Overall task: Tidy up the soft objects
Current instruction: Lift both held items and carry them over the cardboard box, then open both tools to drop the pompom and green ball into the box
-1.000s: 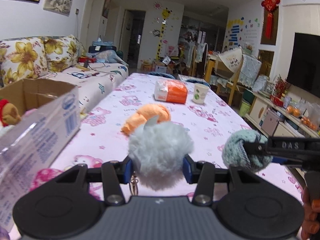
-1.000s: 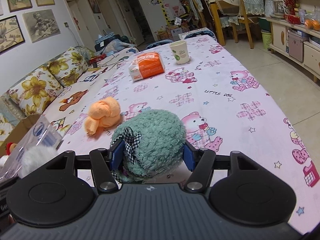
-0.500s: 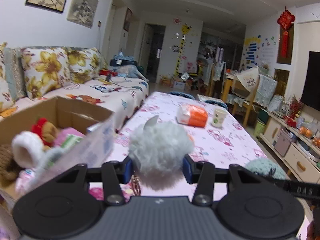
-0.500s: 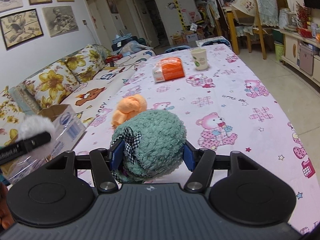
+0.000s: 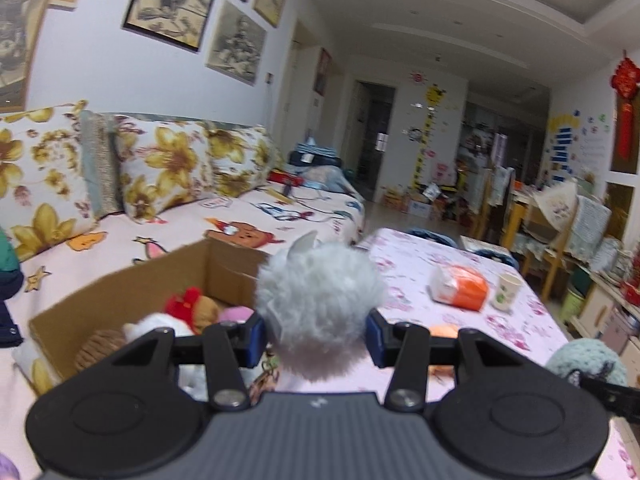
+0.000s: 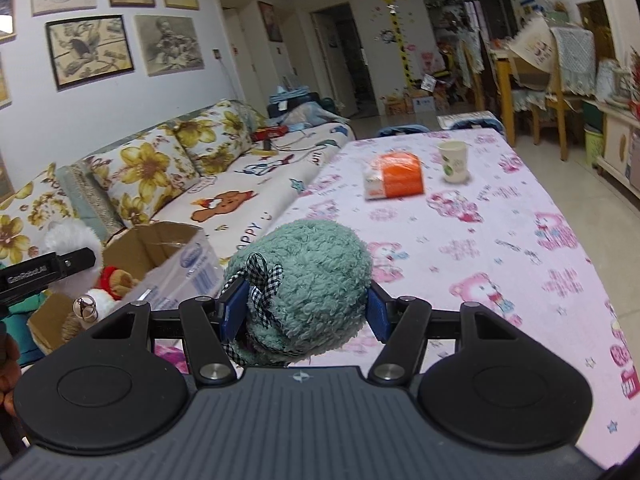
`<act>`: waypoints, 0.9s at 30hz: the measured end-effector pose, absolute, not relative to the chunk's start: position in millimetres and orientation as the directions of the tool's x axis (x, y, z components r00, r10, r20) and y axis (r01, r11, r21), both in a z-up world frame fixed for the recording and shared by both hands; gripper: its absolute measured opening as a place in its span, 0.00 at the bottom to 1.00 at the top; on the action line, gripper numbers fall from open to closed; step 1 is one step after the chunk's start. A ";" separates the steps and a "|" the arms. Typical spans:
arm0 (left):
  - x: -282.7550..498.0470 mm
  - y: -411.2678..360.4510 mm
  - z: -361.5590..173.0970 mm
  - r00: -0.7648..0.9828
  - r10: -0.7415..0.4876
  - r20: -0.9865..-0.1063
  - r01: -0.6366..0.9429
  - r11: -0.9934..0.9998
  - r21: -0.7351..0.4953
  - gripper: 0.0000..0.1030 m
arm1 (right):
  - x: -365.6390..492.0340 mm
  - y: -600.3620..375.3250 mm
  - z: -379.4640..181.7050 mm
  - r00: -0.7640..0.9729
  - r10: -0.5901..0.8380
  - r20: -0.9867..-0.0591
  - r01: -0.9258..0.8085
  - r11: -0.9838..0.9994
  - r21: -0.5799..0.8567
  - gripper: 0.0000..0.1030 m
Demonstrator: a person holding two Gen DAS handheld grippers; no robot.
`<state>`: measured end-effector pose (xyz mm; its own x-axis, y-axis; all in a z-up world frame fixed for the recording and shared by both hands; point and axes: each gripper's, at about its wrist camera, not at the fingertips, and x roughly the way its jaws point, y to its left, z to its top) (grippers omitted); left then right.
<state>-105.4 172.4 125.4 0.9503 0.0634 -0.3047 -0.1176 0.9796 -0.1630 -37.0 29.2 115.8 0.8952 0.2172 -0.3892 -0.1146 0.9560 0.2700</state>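
A pale grey fluffy pom-pom toy point(image 5: 318, 308) is clamped between the blue pads of the left gripper point(image 5: 316, 338), its jaws closed snugly on the fur. It is held just beside and above the near right corner of the open cardboard box point(image 5: 120, 284), which sits at the table's left edge against the sofa point(image 5: 168, 184). A teal plush ball with a checked bow point(image 6: 302, 286) is pinched in the same way by the right gripper point(image 6: 302, 316), held over the pink bear-print tablecloth point(image 6: 500, 248) and to the right of the box.

The step in hand appears to be dropping the grey toy into the box. It is best done by carrying the toy fully past the cardboard wall and above the toys already inside point(image 5: 192, 308) before the jaws are parted, so that nothing rolls off the rim. The teal ball should be kept clear until the left gripper is out.

Farther off, an orange-and-white packet point(image 6: 394, 176) and a paper cup point(image 6: 454, 162) are seen.

The box floor is hidden by both grippers' bodies. An orange object point(image 5: 444, 330) is almost wholly covered by the left gripper's finger, so its kind cannot be told. The left view is blurred.
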 end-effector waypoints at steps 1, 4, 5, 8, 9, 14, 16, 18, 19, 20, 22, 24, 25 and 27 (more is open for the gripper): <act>-103.9 175.6 125.7 0.950 0.076 -0.304 -0.130 0.978 -0.162 0.46 | -35.0 32.6 117.3 0.894 0.224 -0.388 -0.125 0.956 0.264 0.74; -97.3 183.7 126.1 0.947 0.105 -0.303 -0.161 0.972 -0.168 0.46 | -28.8 42.0 120.2 0.890 0.249 -0.383 -0.160 0.955 0.249 0.74; -95.0 186.9 126.5 0.946 0.114 -0.302 -0.171 0.971 -0.170 0.46 | -27.4 44.8 120.5 0.888 0.257 -0.382 -0.171 0.954 0.246 0.74; -87.9 196.3 128.1 0.943 0.145 -0.301 -0.204 0.963 -0.176 0.46 | -18.0 54.3 121.4 0.881 0.286 -0.378 -0.203 0.948 0.246 0.74; -87.7 198.7 128.5 0.942 0.152 -0.299 -0.212 0.961 -0.179 0.46 | -15.5 57.1 121.7 0.878 0.295 -0.376 -0.212 0.946 0.246 0.74; -74.9 210.4 128.2 0.932 0.202 -0.300 -0.263 0.948 -0.178 0.46 | -1.9 69.6 123.2 0.867 0.335 -0.369 -0.259 0.935 0.241 0.74; -68.6 214.6 125.9 0.927 0.208 -0.312 -0.275 0.942 -0.191 0.46 | 1.3 74.4 125.1 0.863 0.348 -0.365 -0.277 0.932 0.234 0.74; -62.9 217.5 124.1 0.922 0.216 -0.322 -0.288 0.937 -0.197 0.46 | 4.4 79.5 127.4 0.859 0.361 -0.362 -0.295 0.929 0.224 0.74; -59.6 219.3 123.6 0.920 0.216 -0.327 -0.292 0.935 -0.203 0.46 | 7.0 81.6 128.0 0.858 0.366 -0.361 -0.304 0.927 0.218 0.74; -56.8 221.3 123.6 0.918 0.218 -0.330 -0.296 0.932 -0.208 0.46 | 9.2 84.6 128.9 0.856 0.371 -0.359 -0.312 0.926 0.213 0.74; -52.5 223.7 123.6 0.916 0.225 -0.333 -0.305 0.928 -0.212 0.46 | 13.1 89.4 130.9 0.852 0.382 -0.358 -0.328 0.923 0.203 0.74; -48.9 226.2 123.1 0.913 0.234 -0.335 -0.315 0.925 -0.211 0.46 | 16.8 94.5 131.8 0.849 0.390 -0.357 -0.342 0.920 0.191 0.74; -46.9 227.8 122.4 0.911 0.240 -0.337 -0.322 0.923 -0.212 0.46 | 15.5 94.2 132.7 0.847 0.395 -0.357 -0.349 0.918 0.188 0.74; -42.9 232.1 120.1 0.903 0.249 -0.349 -0.338 0.915 -0.223 0.46 | 18.5 98.0 133.1 0.842 0.404 -0.358 -0.363 0.915 0.178 0.74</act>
